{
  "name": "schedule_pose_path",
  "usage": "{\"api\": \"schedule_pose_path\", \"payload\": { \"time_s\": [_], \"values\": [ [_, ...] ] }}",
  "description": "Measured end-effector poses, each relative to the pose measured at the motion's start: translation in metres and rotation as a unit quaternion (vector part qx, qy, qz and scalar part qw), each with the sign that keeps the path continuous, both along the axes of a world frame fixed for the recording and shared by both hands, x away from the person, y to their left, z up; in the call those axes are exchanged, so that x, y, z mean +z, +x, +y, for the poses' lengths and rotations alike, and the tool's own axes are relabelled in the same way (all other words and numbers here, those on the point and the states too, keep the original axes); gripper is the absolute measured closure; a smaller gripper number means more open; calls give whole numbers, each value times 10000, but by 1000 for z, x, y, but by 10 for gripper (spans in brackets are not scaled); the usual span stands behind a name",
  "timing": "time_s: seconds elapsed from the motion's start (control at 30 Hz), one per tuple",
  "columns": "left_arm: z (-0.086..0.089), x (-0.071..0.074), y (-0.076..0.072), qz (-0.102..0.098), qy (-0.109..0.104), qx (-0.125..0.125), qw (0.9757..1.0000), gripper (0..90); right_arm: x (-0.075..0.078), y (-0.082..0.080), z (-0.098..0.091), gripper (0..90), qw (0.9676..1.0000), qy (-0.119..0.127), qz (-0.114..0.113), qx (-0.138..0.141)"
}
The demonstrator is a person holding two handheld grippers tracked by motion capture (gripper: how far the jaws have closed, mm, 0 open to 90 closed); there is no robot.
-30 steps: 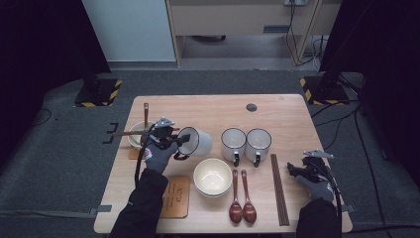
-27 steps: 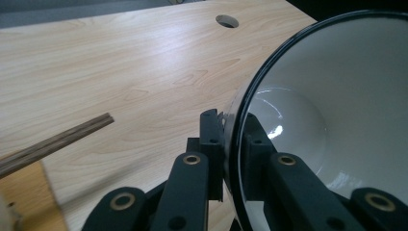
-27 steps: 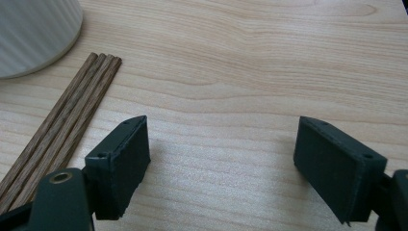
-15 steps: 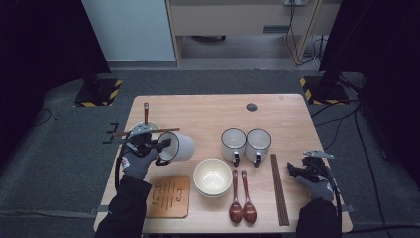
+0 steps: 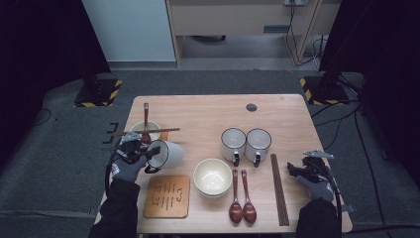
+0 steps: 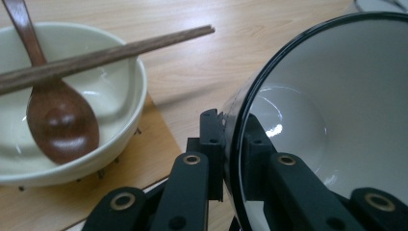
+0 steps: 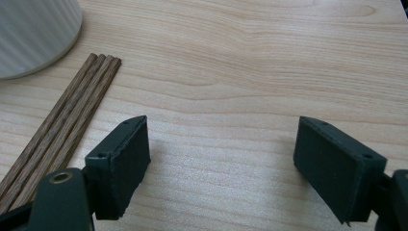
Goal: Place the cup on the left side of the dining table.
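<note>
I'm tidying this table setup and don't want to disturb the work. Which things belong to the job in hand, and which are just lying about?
In the job:
left gripper, shut on the rim of the tilted white mug

Lying about:
two upright mugs
empty bowl
two spoons
chopsticks
wooden coaster
bowl with spoon and chopsticks
right gripper, open

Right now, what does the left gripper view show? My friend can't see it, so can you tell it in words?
The left gripper pinches the black rim of a tilted white mug, one jaw inside and one outside. To the left, a cream bowl on a wooden mat holds a brown spoon, with chopsticks across its rim.
</note>
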State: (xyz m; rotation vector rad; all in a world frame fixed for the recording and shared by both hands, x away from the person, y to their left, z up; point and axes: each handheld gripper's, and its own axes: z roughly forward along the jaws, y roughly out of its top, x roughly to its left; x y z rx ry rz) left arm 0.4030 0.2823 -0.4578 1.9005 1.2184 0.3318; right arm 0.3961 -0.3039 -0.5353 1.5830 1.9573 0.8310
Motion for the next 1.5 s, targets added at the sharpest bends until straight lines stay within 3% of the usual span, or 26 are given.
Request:
{"api": "schedule_pose_path", "payload": {
  "time_s": [0.5, 0.77, 1.0, 1.3, 1.5],
  "values": [
    [5, -19, 5, 297, 360, 36, 9989, 816, 0, 0, 0, 201, 10000, -1, 2, 4],
    [2, -20, 7, 310, 484, 6, 9983, 812, 0, 0, 0, 202, 10000, 2, -2, -7],
    [0, -22, 11, 284, 348, 28, 9990, 799, 0, 0, 0, 202, 10000, -3, -11, -1],
    [-12, -23, 19, 163, 385, -5, 9991, 768, 0, 0, 0, 202, 10000, -9, -16, 3],
    [-21, -22, 25, 89, 298, -78, 9995, 732, 0, 0, 0, 203, 10000, -13, -16, 2]
  ]
}}
